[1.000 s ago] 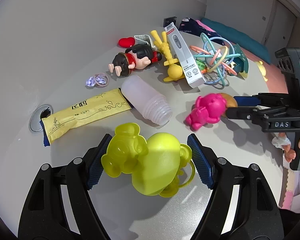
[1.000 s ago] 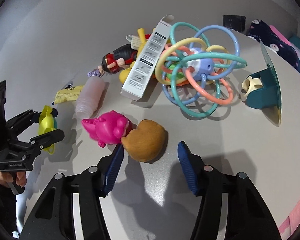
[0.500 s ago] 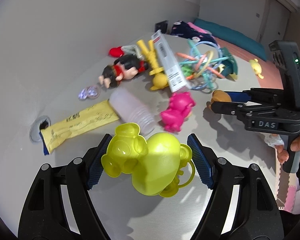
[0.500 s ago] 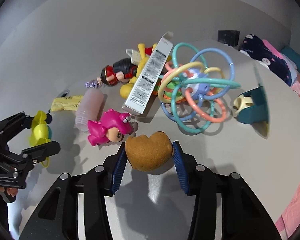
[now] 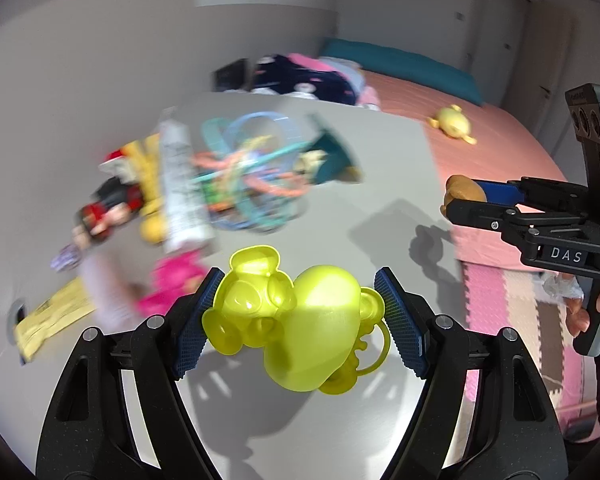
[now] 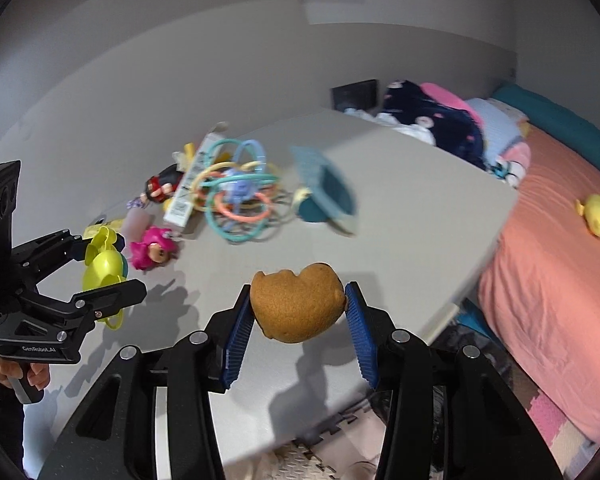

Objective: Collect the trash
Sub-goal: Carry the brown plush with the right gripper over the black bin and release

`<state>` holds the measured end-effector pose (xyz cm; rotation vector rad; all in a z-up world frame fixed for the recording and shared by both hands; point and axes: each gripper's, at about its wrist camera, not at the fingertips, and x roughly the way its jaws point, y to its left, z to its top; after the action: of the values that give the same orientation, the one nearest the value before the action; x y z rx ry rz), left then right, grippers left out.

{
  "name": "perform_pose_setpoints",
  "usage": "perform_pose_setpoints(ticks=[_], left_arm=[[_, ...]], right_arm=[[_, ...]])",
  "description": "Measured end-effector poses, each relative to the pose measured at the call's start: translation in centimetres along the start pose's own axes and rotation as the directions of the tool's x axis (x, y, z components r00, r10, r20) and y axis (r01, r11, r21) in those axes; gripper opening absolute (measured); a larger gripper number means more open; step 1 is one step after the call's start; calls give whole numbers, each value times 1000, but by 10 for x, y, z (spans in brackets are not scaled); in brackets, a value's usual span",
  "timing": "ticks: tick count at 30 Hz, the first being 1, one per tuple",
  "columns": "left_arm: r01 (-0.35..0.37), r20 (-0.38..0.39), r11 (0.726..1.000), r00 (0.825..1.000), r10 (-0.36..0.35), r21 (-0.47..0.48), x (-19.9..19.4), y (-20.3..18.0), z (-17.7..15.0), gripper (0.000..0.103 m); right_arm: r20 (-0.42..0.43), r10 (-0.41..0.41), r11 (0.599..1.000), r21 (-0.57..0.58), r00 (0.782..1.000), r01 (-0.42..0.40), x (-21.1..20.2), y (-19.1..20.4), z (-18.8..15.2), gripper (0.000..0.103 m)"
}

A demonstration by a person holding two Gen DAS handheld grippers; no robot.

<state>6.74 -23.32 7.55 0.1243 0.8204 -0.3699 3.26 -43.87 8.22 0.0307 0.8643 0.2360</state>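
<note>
In the left wrist view, my left gripper [image 5: 300, 280] is shut on a yellow-green plastic animal toy [image 5: 312, 320], which hangs above the grey table [image 5: 380, 184]. The right wrist view shows the same toy [image 6: 100, 268] in the left gripper [image 6: 116, 264] at the left. My right gripper [image 6: 298, 292] is shut on a brown spongy lump [image 6: 296, 308] like a piece of cake, clear of the table near its front edge. From the left wrist view the right gripper [image 5: 472, 200] and the brown lump [image 5: 462, 190] appear at the right, with a hand on the handle.
A blurred pile lies on the table: a ring ball [image 6: 236, 196], a white box [image 6: 188, 192], a pink figure [image 6: 152, 248], a teal holder [image 6: 324, 196], a yellow packet [image 5: 52, 316]. A salmon-covered bed [image 6: 560, 280] with a yellow plush [image 6: 598, 216] stands right. Foam mats [image 5: 500, 320] cover the floor.
The right gripper closed on the brown lump and lifted it off the table. Both grippers rose and drew back from the pile, swinging toward the bed side. The left kept its toy.
</note>
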Motion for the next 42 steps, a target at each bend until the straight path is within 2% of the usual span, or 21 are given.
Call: perform_pose_setpoints(ticks=[7,16,19,22,24,25,26,28,31,35,42], left_arm=[[95,-10,990,995,-94,100,25,-79,28,75],[214,-70,946,977,-203,244,73,-182,61,75],[241,-101,932,970,-221,270,92,-202,66,75],[287,-145,914,956,-254,286,112,-221,70,75],[323,-173,899,944,-282,297,126,-232,74,92],[312,-169,901,947,-272,302,133,-236,77,97],[305,-174,902,949,-262,306,139,-239,80,97],[290,-192,908,952,-240,302,151,-241,86,97],[303,-202,912,946,-253,278,153,-237,89,97],[281,-188,918,954,-234,280,149,-224,88,97],[267,-156,935,959,-236,231,129,-188,80,97]], right_arm=[[7,-103,989,112,995,101,-35,-73,-32,47],[-2,-208,940,276,978,201,-69,-165,-64,48],[-16,-229,922,318,973,222,-72,-190,-72,48],[-36,-247,902,358,968,243,-71,-214,-79,48],[-56,-275,880,387,960,275,-68,-230,-82,53],[-65,-294,869,398,954,295,-68,-235,-83,72],[-81,-331,849,410,940,334,-68,-241,-84,83],[-92,-380,827,412,920,383,-69,-248,-84,83],[-102,-383,822,417,918,389,-67,-254,-85,83],[-83,-367,833,414,927,367,-66,-250,-85,83],[-55,-328,861,393,943,323,-61,-218,-69,83]])
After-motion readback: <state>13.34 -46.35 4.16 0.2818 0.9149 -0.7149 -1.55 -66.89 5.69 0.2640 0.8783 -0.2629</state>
